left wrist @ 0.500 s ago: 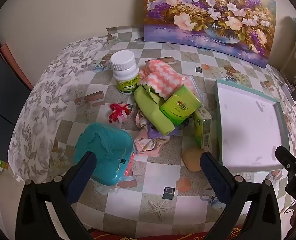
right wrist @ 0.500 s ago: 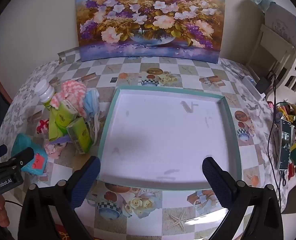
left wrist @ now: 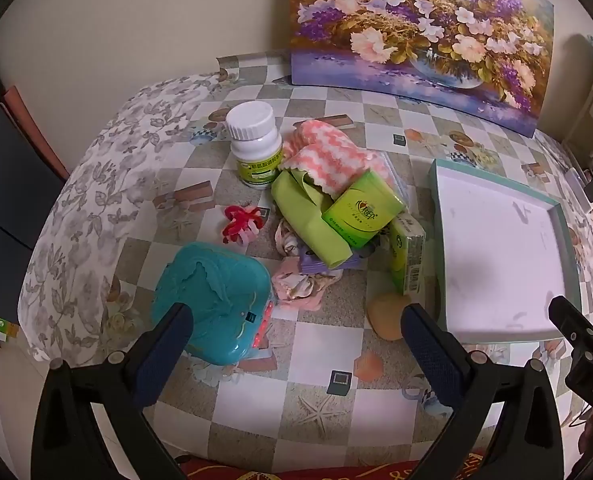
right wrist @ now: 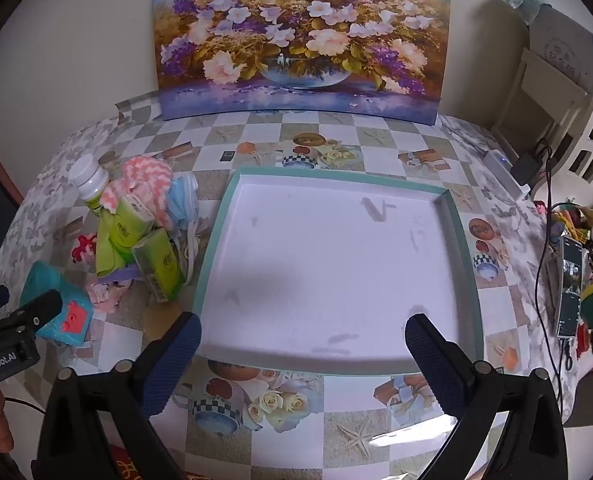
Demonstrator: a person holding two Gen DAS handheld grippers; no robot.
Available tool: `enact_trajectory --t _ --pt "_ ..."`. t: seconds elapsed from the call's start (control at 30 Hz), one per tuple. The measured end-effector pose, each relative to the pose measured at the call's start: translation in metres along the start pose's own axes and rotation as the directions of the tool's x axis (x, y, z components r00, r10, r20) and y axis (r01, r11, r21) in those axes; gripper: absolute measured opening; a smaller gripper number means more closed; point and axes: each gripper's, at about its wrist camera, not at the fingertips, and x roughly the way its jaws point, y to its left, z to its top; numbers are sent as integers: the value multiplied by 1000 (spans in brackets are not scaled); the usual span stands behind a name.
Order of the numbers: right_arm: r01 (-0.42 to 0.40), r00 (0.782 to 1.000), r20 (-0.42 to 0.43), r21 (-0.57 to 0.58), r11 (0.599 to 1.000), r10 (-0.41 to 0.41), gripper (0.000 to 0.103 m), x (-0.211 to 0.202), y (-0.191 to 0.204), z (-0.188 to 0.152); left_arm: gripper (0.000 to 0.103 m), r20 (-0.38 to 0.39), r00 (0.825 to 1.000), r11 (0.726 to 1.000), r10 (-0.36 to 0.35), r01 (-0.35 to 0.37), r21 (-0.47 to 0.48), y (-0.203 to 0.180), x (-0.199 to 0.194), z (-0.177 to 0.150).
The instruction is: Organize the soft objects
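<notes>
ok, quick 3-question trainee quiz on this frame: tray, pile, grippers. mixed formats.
1. True or false: the tray already holds a soft item.
2. Multiple choice: what lies on top of the green tissue pack? A) the pink-and-white cloth B) the white bottle C) the teal box
3. Fill in: the left gripper and the right gripper are both ____.

Key:
1. False; nothing lies in it.
2. A
3. open, with nothing between the jaws

Checkered table [right wrist: 320,436], tray [right wrist: 462,240], bottle [left wrist: 255,144], soft pile [left wrist: 328,200]
</notes>
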Motion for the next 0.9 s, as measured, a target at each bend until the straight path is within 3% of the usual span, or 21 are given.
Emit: enact_trajectory --t 0.9 --pt "2 1000 4 -1 1000 -2 103 -3 1 -3 103 -3 1000 1000 3 -3 -3 1 -1 -2"
